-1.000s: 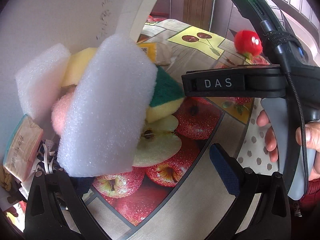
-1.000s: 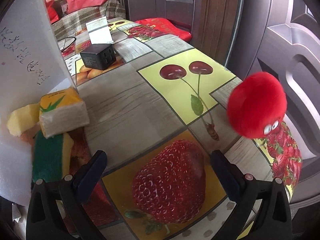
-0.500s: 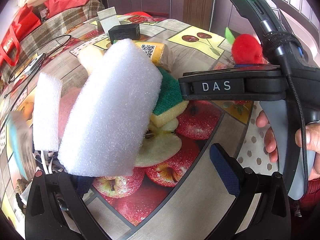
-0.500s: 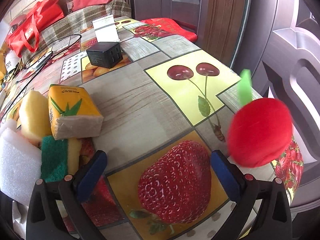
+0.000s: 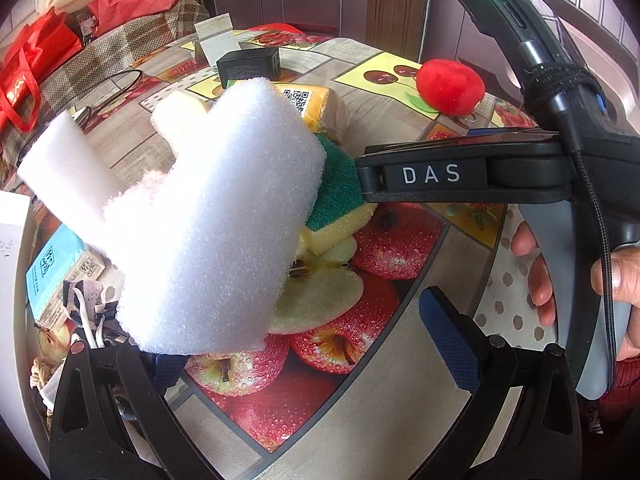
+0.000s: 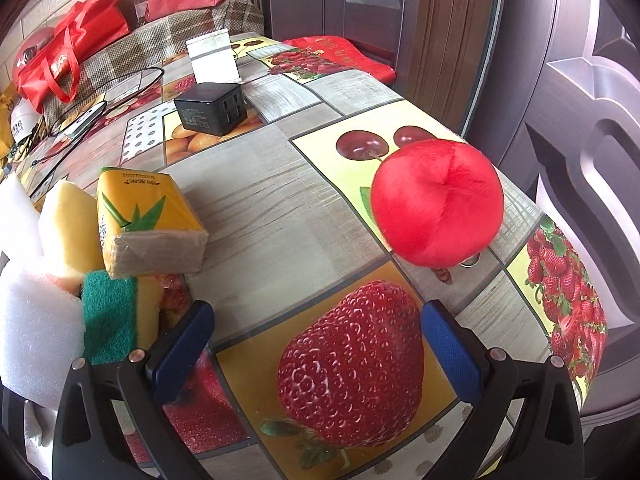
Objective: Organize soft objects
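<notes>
White foam block (image 5: 216, 220) fills the left-wrist view from 8 to 12 o'clock, its lower end against the left finger (image 5: 160, 364) of the left gripper (image 5: 304, 344); the right finger stands well apart, so whether the foam is gripped cannot be told. Behind it lie a second white foam piece (image 5: 64, 168), a green-and-yellow scouring sponge (image 5: 340, 208), a pale yellow sponge (image 5: 180, 120) and a yellow tissue pack (image 5: 316, 104), clustered on the fruit-print tablecloth (image 5: 400, 312). Red plush ball (image 6: 436, 204) sits at 1 o'clock in the right-wrist view, beyond the right gripper (image 6: 316, 332), whose jaws are spread wide and hold nothing. A black charger block (image 6: 212, 108) rests at 11 o'clock.
</notes>
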